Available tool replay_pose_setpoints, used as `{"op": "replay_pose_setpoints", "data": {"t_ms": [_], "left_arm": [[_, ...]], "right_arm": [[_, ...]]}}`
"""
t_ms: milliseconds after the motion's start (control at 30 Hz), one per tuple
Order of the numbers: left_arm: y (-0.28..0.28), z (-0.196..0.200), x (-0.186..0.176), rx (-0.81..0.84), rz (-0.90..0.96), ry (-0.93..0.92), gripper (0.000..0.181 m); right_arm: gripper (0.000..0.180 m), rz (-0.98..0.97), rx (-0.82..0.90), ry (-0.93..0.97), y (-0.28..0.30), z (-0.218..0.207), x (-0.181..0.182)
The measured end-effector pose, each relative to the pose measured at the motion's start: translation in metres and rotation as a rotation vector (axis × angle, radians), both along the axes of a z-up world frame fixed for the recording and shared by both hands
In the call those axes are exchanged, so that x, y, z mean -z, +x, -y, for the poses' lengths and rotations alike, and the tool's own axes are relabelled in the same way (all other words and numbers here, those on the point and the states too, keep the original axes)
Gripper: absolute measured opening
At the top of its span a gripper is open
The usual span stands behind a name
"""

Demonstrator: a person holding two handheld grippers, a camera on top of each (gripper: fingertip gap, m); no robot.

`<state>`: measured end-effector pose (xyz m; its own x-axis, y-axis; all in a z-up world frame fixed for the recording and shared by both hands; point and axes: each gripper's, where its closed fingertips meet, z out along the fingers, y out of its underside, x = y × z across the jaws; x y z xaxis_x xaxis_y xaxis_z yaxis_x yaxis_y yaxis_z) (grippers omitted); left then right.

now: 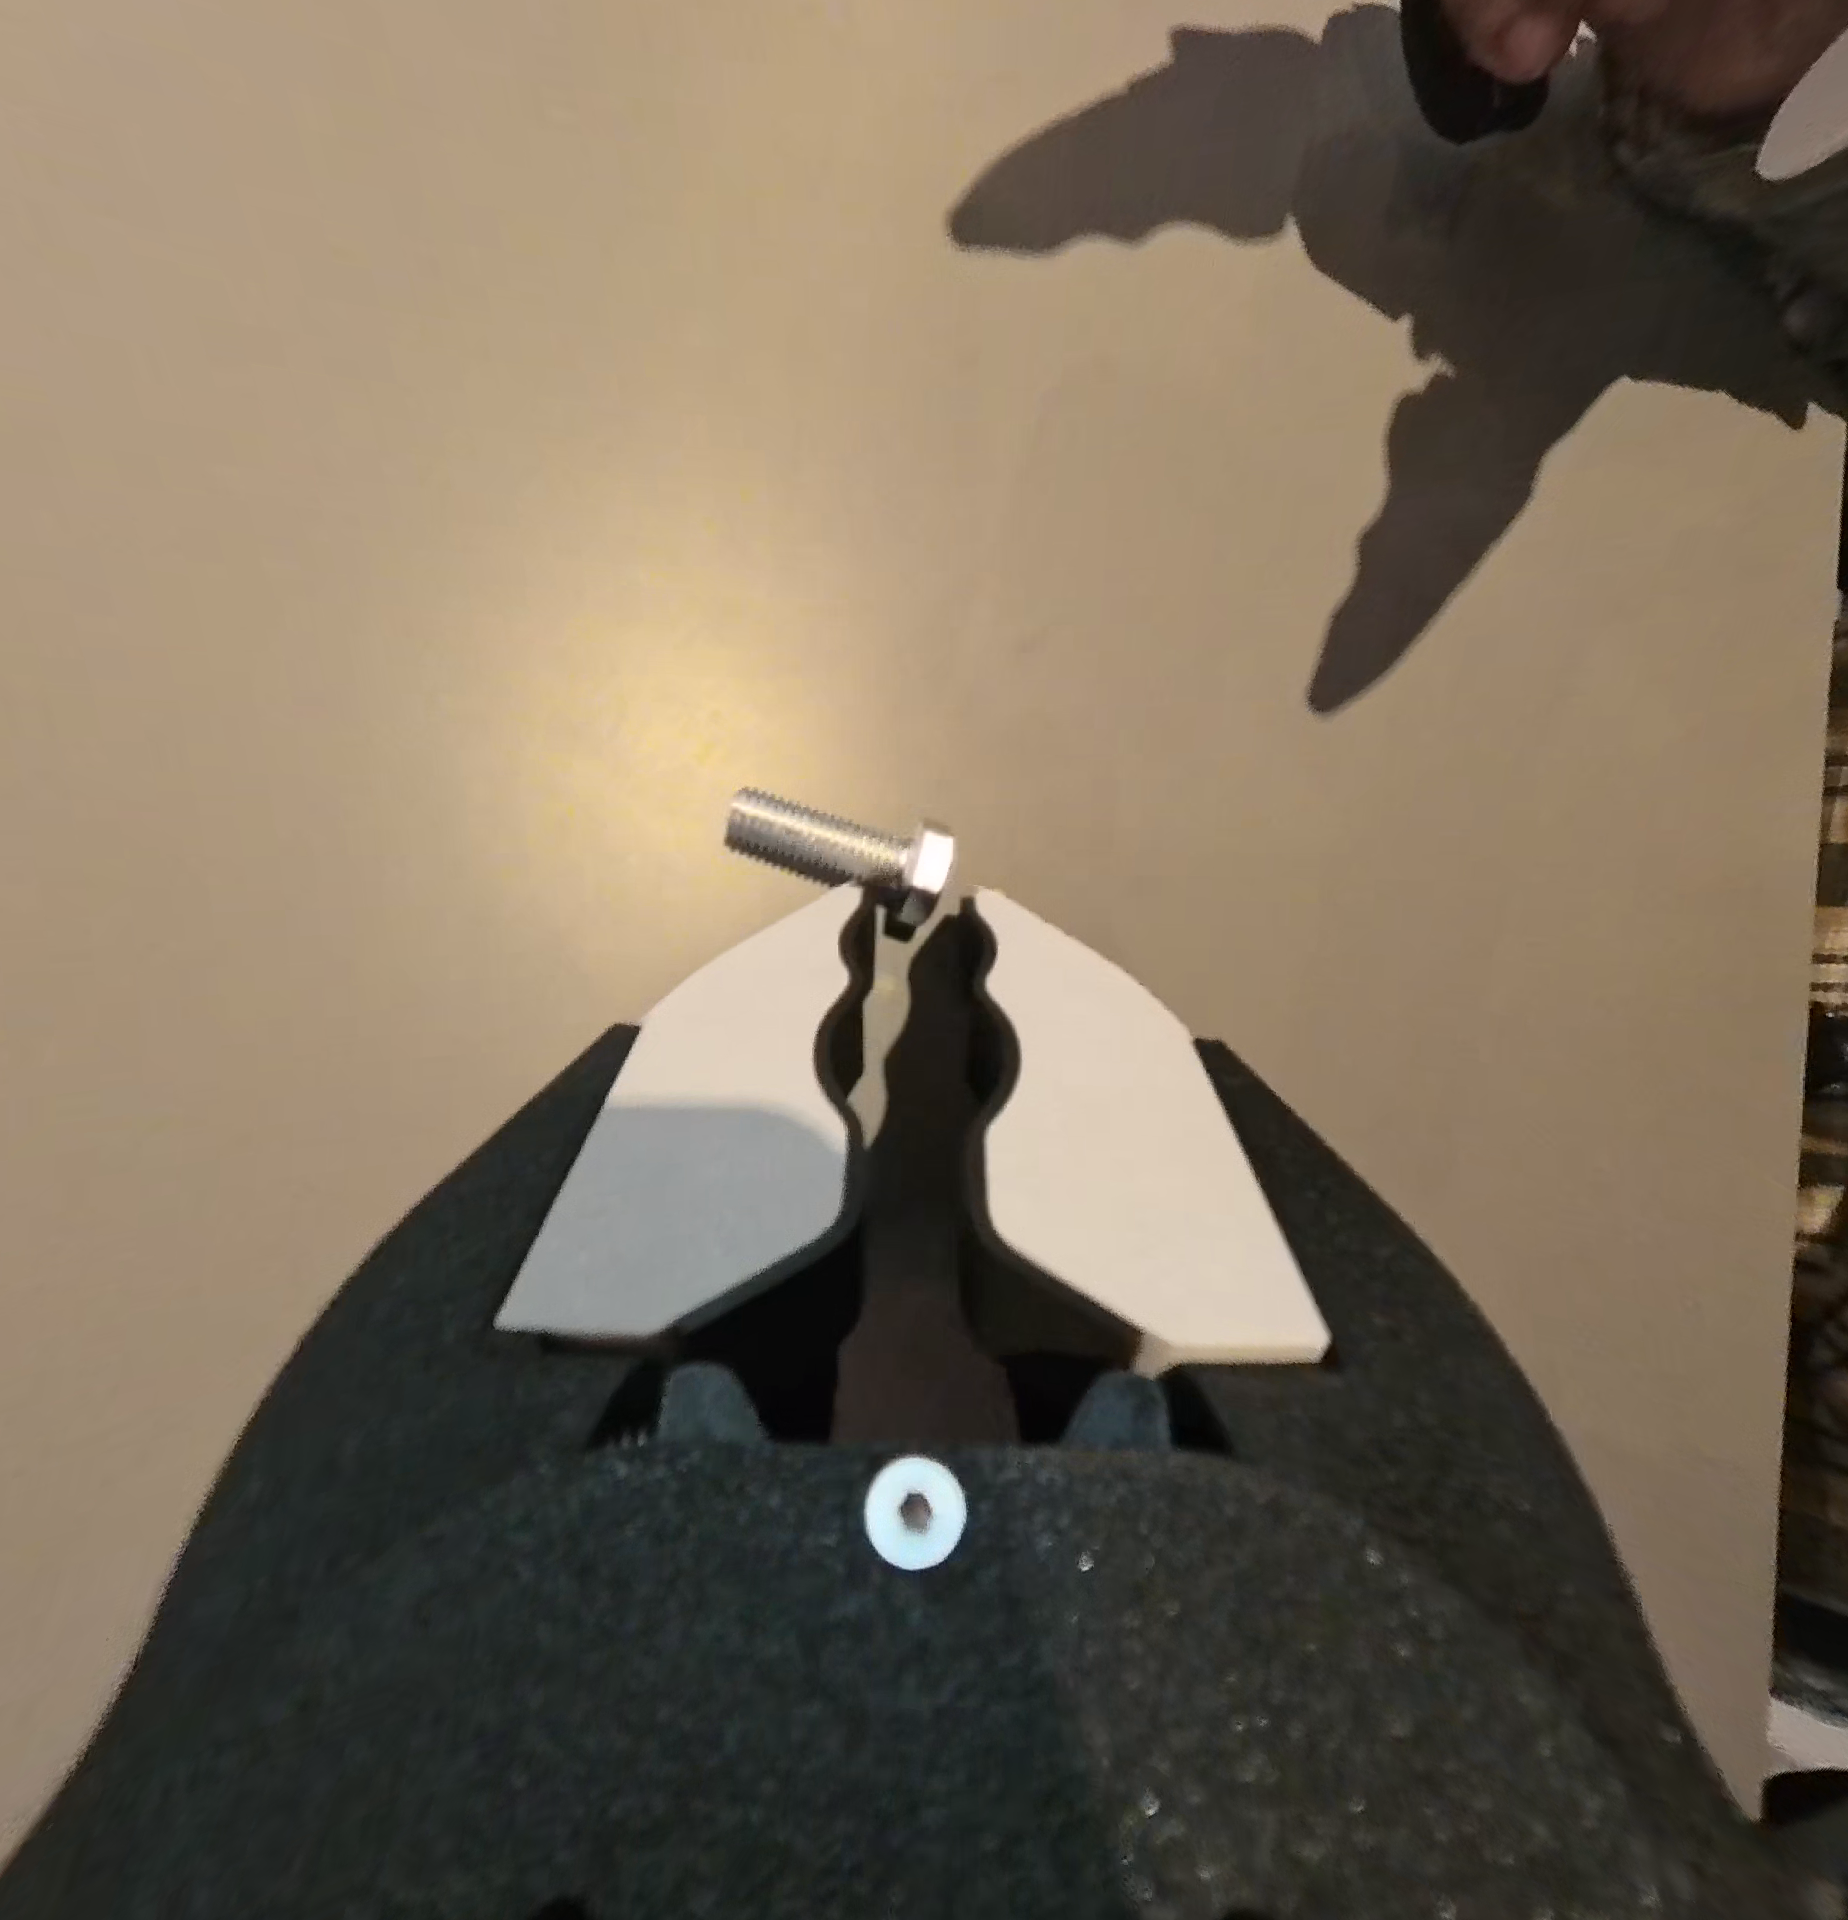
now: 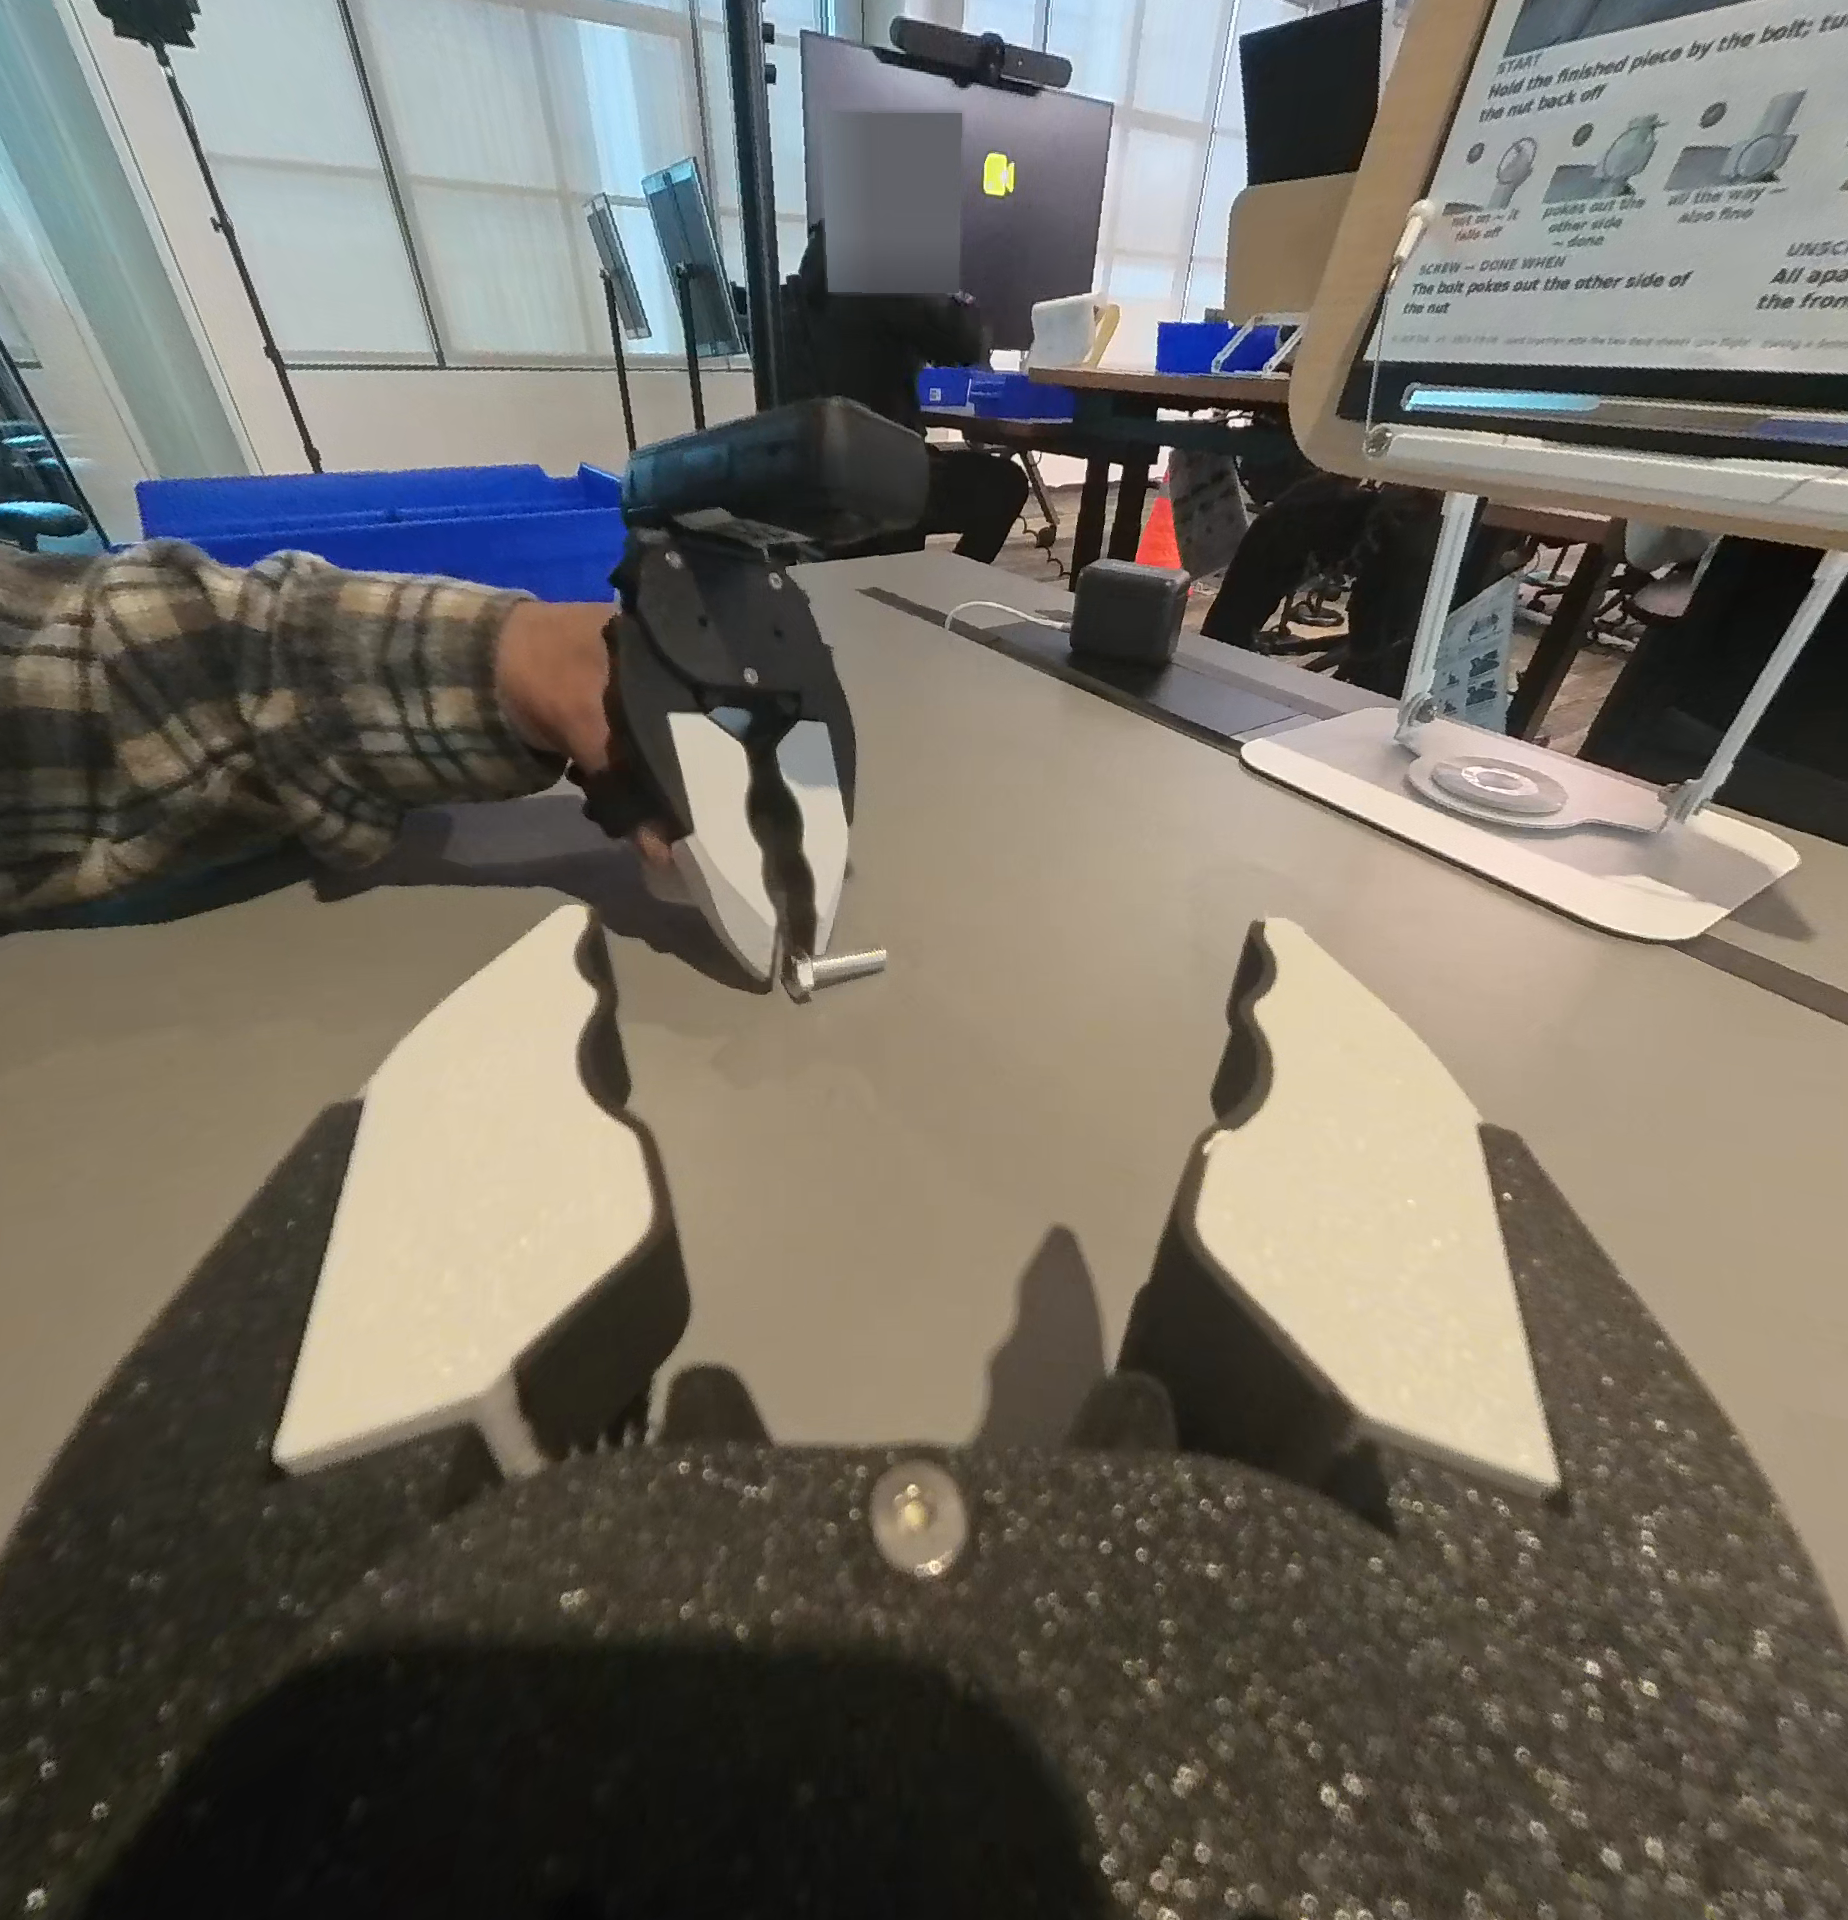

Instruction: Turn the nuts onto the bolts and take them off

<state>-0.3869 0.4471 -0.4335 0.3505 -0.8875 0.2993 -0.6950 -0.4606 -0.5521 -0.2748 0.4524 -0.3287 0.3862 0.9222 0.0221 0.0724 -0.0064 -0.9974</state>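
The left tool [image 2: 795, 961] pinches the silver threaded steel bolt [image 2: 842, 964] by its head above the grey worktop [image 2: 1055, 831], ahead of the right tool [image 2: 920, 987], whose fingers stand wide apart.

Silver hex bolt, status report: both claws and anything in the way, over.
Left claw shut on silver hex bolt by its head. Right claw open, empty. No nut in view. Grey table ahead.

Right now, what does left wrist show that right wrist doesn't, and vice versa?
Left wrist only: close look at the left gripper pinching the bolt by its hex head, bare threads with no nut, plus gripper shadows on the table.

Right wrist only: the right gripper, open and empty, the plaid sleeve, the tablet stand, blue bins.

Both: the left gripper shut on the bolt, above the tabletop; no nut visible.
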Motion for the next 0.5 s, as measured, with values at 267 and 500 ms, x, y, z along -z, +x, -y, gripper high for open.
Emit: {"op": "replay_pose_setpoints", "data": {"t_ms": [267,500], "left_arm": [[-0.012,0.003,-0.018,-0.101,0.044,0.018,0.027],[-0.058,0.041,-0.112,-0.186,0.116,0.232,0.033]], "right_arm": [[0.111,0.001,-0.009,0.001,-0.002,0.002,0.0],[0.111,-0.005,-0.019,-0.007,-0.003,0.004,0.0]]}}
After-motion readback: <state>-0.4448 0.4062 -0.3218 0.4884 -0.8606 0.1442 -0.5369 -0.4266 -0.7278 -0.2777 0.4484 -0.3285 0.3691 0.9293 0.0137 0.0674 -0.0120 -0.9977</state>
